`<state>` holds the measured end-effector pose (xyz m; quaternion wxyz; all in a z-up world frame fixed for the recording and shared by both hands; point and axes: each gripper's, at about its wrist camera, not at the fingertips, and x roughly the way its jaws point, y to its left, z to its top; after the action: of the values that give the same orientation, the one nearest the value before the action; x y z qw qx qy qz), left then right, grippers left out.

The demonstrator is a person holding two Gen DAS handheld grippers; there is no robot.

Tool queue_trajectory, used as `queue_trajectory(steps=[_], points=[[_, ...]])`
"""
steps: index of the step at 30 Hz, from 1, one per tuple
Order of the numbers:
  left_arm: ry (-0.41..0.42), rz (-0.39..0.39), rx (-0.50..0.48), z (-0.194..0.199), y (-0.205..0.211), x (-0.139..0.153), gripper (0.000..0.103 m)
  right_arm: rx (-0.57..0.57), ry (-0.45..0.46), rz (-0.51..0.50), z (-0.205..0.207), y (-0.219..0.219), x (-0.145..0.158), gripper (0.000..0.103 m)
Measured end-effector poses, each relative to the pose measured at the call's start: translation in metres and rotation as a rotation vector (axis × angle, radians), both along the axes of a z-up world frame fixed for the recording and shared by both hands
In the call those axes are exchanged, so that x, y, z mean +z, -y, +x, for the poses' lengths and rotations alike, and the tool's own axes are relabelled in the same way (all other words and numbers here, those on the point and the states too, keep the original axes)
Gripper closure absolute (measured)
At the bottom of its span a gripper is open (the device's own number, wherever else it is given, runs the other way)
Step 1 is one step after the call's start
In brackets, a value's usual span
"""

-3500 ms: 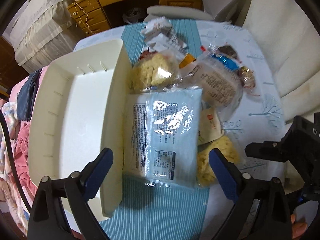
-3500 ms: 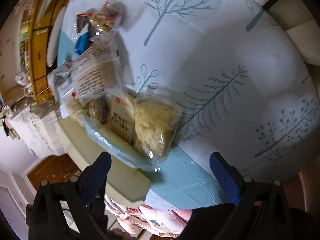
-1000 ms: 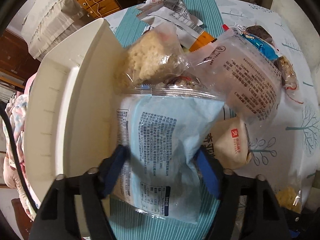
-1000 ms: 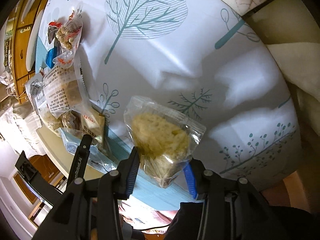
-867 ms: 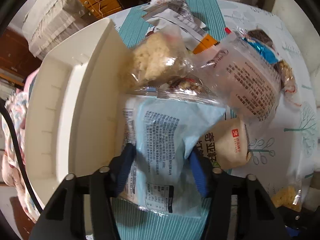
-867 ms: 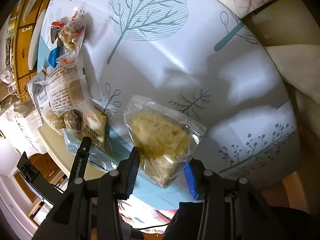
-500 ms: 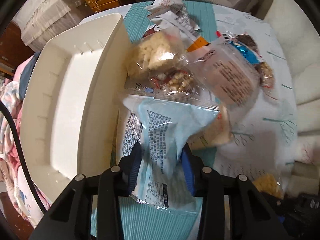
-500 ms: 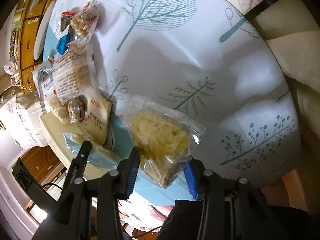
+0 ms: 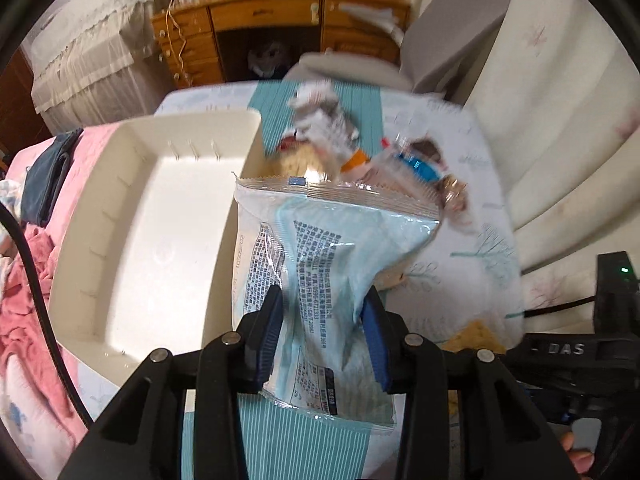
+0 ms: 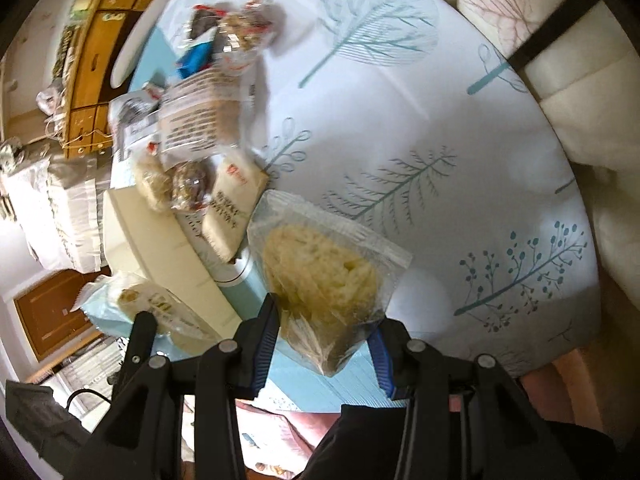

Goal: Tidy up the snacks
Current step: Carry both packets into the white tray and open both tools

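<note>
My left gripper [image 9: 323, 332] is shut on a pale blue snack packet [image 9: 320, 248] and holds it in the air, beside the right wall of a cream plastic bin [image 9: 132, 216] that has nothing in it. My right gripper [image 10: 326, 336] is shut on a clear bag of yellow crisped-rice cake [image 10: 320, 276], raised over the tablecloth. A pile of other snacks [image 10: 208, 120] lies on the table near the bin [image 10: 160, 248]. In the right wrist view the blue packet [image 10: 132, 308] and the left gripper show at lower left.
A white tablecloth with tree prints [image 10: 420, 152] and a teal striped runner [image 9: 280, 448] cover the table. A wooden dresser [image 9: 264, 28] stands behind. Cream sofa cushions [image 9: 560, 120] lie to the right, pink bedding [image 9: 24, 280] to the left.
The left gripper closed on the blue packet and lifted it off the table, uncovering the snacks behind it. The right gripper rose a little with the rice cake bag and rolled.
</note>
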<state>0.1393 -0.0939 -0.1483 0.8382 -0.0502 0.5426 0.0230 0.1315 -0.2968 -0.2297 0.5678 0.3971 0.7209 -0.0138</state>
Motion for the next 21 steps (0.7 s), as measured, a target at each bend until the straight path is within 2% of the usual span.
queue_trajectory(steps=[3, 9, 14, 21], points=[[0.089, -0.044, -0.015, -0.014, -0.008, 0.014, 0.065, 0.024, 0.059, -0.018, -0.003, -0.008, 0.014, 0.061], [0.198, -0.099, -0.046, -0.036, -0.023, 0.035, 0.065, 0.051, 0.167, -0.045, -0.008, -0.021, 0.04, 0.061], [0.232, -0.117, -0.068, -0.048, -0.043, 0.046, 0.065, 0.061, 0.25, -0.041, -0.007, -0.048, 0.061, 0.061], [0.239, -0.1, -0.077, -0.059, -0.087, 0.056, 0.065, 0.073, 0.33, -0.01, -0.013, -0.096, 0.081, 0.061]])
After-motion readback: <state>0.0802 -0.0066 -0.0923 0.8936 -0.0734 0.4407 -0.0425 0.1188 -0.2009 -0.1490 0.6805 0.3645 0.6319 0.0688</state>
